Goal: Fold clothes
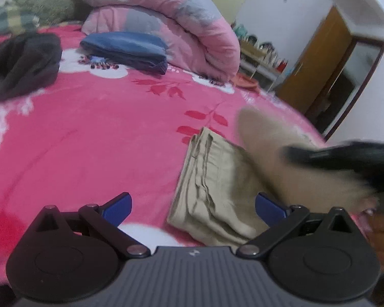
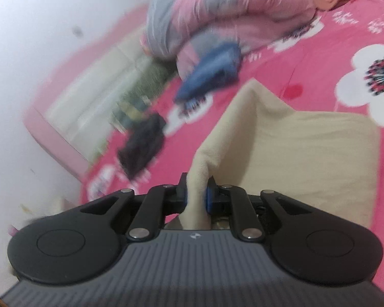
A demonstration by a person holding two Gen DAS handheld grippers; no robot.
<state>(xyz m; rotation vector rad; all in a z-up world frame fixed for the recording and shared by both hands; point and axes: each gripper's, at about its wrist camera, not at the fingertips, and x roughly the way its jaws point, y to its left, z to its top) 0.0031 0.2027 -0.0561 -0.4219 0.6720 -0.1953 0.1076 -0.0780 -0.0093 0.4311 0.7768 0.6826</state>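
A beige pair of trousers (image 1: 212, 186) lies partly folded on the pink flowered bedspread (image 1: 94, 133). My left gripper (image 1: 192, 206) is open just above the near edge of the folded part, nothing between its blue pads. In the left wrist view the right gripper (image 1: 340, 153) is a blurred black shape at the right, dragging a raised flap of the beige cloth. In the right wrist view my right gripper (image 2: 197, 194) is shut on a bunched corner of the beige trousers (image 2: 302, 153), which rise in a peak from the flat part on the bed.
A folded blue garment (image 1: 126, 50) and a dark crumpled garment (image 1: 20, 61) lie farther back on the bed. A rolled pink and grey quilt (image 1: 171, 18) sits behind them. A wooden door (image 1: 317, 61) and a shelf stand beyond the bed's right edge.
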